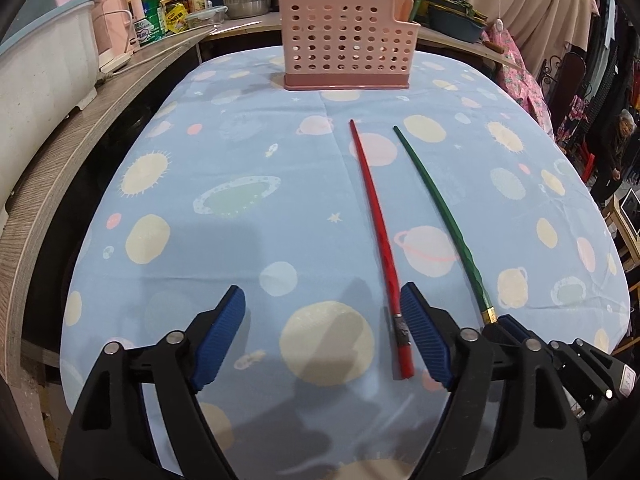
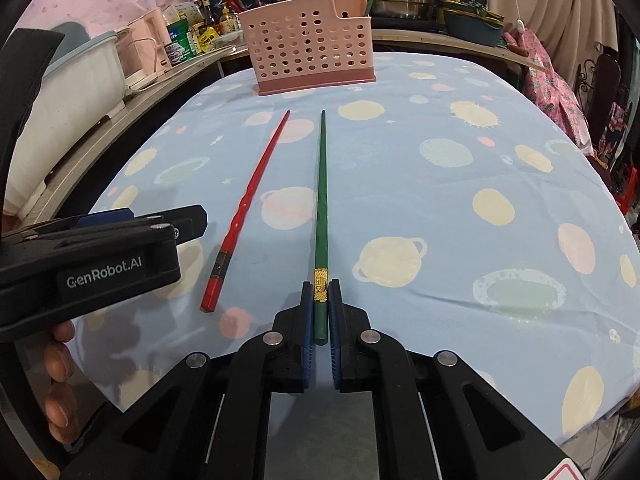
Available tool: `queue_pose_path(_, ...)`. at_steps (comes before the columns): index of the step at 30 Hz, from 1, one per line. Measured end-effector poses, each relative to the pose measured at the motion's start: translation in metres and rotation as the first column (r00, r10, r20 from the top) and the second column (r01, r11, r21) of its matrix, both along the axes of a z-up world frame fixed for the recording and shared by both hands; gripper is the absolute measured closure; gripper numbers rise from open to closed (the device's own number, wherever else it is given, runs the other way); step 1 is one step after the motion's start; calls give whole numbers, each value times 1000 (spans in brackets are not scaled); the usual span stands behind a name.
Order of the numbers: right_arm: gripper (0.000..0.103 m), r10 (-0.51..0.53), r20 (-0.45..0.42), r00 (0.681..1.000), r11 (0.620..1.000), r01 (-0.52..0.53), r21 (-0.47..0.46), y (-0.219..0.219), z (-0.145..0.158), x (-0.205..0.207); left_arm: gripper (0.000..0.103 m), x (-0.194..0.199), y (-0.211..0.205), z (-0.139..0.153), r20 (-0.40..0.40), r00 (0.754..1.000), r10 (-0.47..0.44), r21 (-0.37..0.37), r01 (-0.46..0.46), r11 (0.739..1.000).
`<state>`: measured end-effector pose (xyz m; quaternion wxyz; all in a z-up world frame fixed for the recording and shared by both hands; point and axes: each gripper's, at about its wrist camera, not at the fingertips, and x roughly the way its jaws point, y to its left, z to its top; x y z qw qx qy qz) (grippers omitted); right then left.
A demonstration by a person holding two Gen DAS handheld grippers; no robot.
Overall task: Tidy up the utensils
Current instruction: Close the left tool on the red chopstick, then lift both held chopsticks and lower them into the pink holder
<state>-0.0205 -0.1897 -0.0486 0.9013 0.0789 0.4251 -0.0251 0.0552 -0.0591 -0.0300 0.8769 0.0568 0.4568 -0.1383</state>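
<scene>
A red chopstick and a green chopstick lie side by side on the space-print tablecloth, tips toward a pink perforated utensil holder at the far end. My left gripper is open; its right finger sits beside the red chopstick's thick end. My right gripper is shut on the green chopstick near its gold band. The red chopstick lies left of it. The left gripper's body shows at the left of the right wrist view. The holder stands beyond.
A wooden shelf runs along the left with a white tub, pink appliance and bottles. Pots and a basin crowd the counter behind the holder. Hanging clothes and a chair stand at the right.
</scene>
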Motion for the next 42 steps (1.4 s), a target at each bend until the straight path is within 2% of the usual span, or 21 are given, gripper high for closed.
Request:
queue_pose_path(6, 96, -28, -3, 1000, 999, 28, 40, -14, 0, -10, 25, -7, -9, -5, -10, 1000, -23, 7, 23, 1000)
queue_pose_path(14, 96, -30, -6, 1000, 999, 30, 33, -13, 0, -15, 26, -9, -13, -15, -34, 999, -28, 18, 28, 999)
queue_pose_path(17, 96, -32, -5, 999, 999, 32, 32, -13, 0, -15, 27, -9, -13, -19, -48, 998, -29, 16, 30, 999)
queue_pose_path(19, 96, -32, -5, 999, 999, 32, 31, -13, -1, -15, 32, -9, -12, -22, -59, 998, -28, 19, 29, 999)
queue_pose_path(26, 96, -32, -5, 999, 999, 32, 26, -13, -1, -16, 36, -12, -13, -22, -49, 998, -30, 33, 31, 999)
queue_pose_path(32, 96, -33, -5, 999, 999, 33, 26, -13, -1, -16, 47, -14, -13, -21, -46, 998, -35, 31, 36, 999)
queue_pose_path(42, 96, -31, -5, 1000, 999, 31, 23, -11, -1, -18, 96, -13, -9, -18, -76, 996, -41, -15, 40, 999)
